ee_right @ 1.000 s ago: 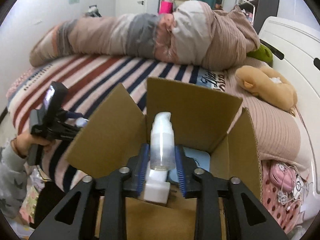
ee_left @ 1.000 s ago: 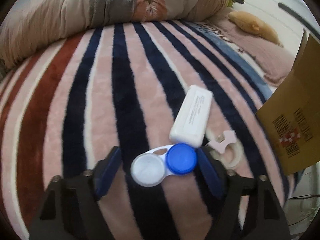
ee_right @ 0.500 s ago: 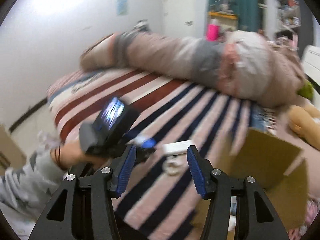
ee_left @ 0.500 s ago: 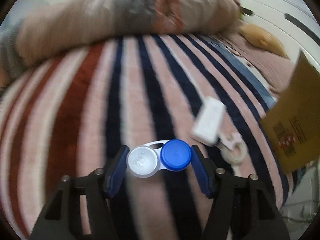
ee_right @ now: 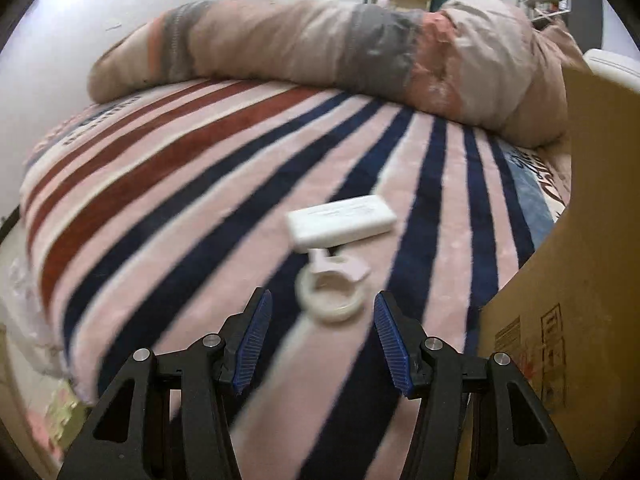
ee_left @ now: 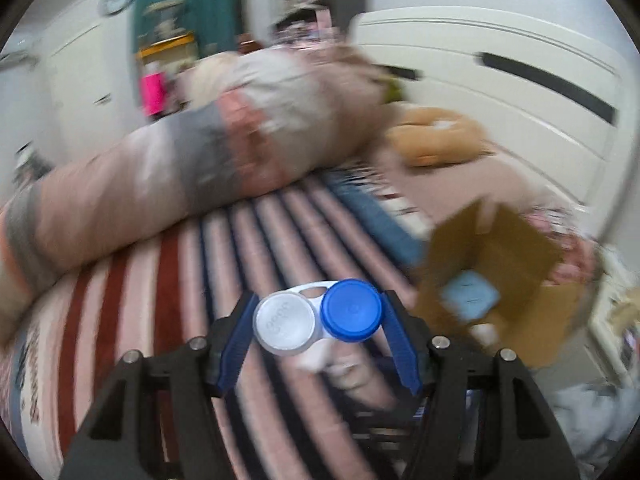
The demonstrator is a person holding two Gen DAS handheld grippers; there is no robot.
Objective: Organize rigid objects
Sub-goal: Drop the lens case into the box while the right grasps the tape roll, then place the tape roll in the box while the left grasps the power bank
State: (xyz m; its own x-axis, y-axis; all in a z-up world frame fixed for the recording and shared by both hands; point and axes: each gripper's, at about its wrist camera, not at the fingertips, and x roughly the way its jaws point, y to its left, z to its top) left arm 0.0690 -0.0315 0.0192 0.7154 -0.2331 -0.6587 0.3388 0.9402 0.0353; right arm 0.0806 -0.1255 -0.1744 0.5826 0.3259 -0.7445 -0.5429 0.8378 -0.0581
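Note:
My left gripper is shut on a contact lens case with one white cap and one blue cap, held in the air above the striped blanket. An open cardboard box stands to its right, with a light blue item inside. My right gripper is open and empty, low over the blanket. Just ahead of it lies a white ring with a pale pink clip, and beyond that a white rectangular case. The box wall stands at the right of this view.
A rolled pink and grey duvet lies across the far side of the bed. A tan plush toy lies by the white headboard. The bed edge drops off at the left.
My left gripper has closed on the lens case and lifted it off the blanket, swinging toward the box. My right gripper let go of the pump bottle in the box and moved left over the ring.

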